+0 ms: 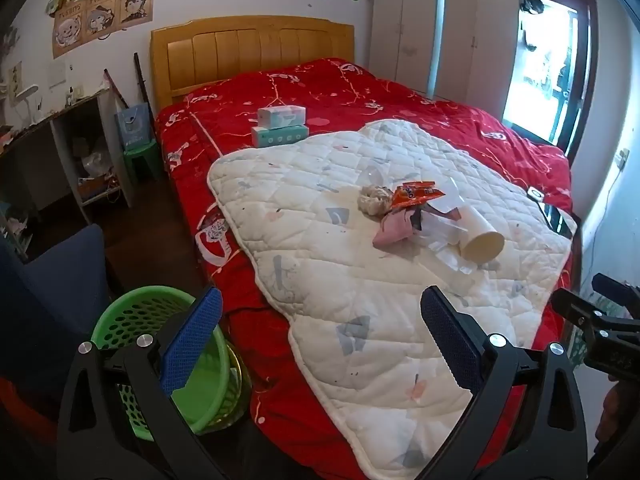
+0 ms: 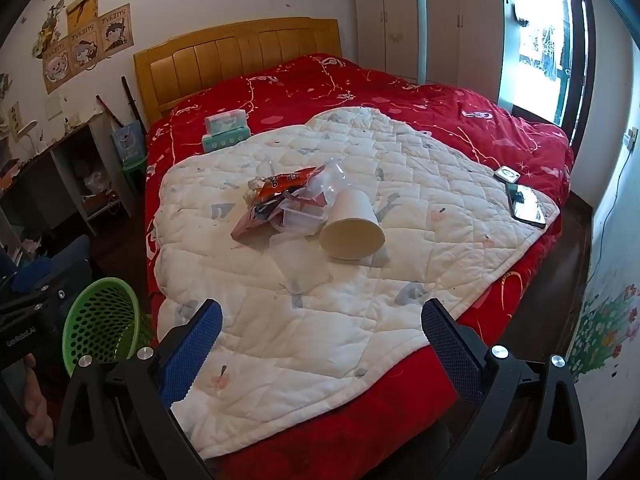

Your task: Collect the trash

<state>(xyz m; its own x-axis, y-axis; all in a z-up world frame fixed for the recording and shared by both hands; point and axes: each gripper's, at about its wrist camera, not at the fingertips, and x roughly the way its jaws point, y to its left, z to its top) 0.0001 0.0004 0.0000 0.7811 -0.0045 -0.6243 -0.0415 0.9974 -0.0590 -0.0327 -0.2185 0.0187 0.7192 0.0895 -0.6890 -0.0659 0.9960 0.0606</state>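
On the white quilted pad spread over the red bedspread, the trash lies in one loose heap near the pad's middle. Taking the paper cup as the marker: it lies on its side at the heap's right end, its open mouth turned toward the cameras. Touching the cup on its left is crumpled clear plastic, and left of that again an orange snack wrapper rests on top of the heap. A pink wrapper sticks out at the heap's near-left edge, and a crumpled beige wad sits at the far-left end, farthest from the cup. Well to the right of the cup, at the pad's right edge, lies a dark phone, with a small white device just behind it. Far behind and left of the cup, two tissue boxes are stacked on the bedspread. Down on the floor, well to the near left of the cup and beside the bed, stands a green perforated basket.

The left gripper hangs over the pad's near edge with its blue fingers spread wide and nothing between them. The right gripper is likewise spread wide and empty, short of the cup
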